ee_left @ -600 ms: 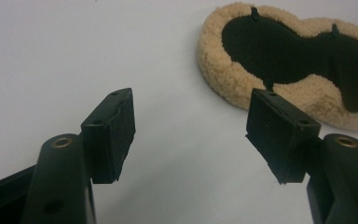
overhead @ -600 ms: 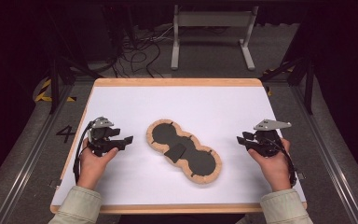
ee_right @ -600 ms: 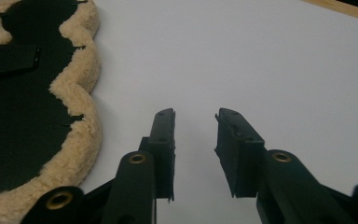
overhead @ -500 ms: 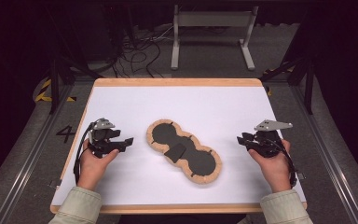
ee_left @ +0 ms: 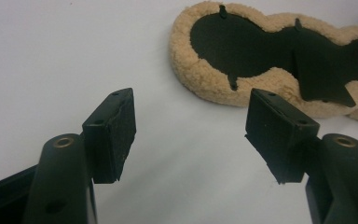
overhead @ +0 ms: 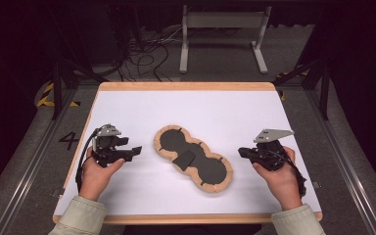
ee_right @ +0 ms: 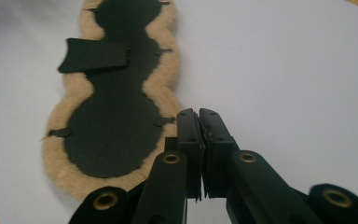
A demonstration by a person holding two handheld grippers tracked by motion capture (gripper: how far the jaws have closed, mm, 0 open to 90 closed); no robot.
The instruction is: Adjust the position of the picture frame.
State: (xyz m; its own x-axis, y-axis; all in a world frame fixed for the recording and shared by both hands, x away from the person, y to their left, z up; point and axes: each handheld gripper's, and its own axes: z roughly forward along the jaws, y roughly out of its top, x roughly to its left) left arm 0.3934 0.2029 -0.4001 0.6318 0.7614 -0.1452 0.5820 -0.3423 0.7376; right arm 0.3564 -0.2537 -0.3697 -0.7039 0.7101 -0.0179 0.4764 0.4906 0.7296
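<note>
Judging from how things lie, the work has not begun: nothing is gripped or lifted. At left, the left claw (overhead: 136,149) stands wide open and empty, aimed at the fleece pad (overhead: 193,157) but clear of it. That pad, one only, lies flat mid-bench (overhead: 225,112), dark side up, fleecy rim around, with one dark flap (overhead: 183,159) across its waist. At right, the right claw (overhead: 241,152) is pressed closed on nothing, beside the pad. Two claws, one pad.

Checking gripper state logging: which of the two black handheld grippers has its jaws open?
The left gripper: its pads stand wide apart over the white table. The right gripper has its pads pressed together, holding nothing.
</note>
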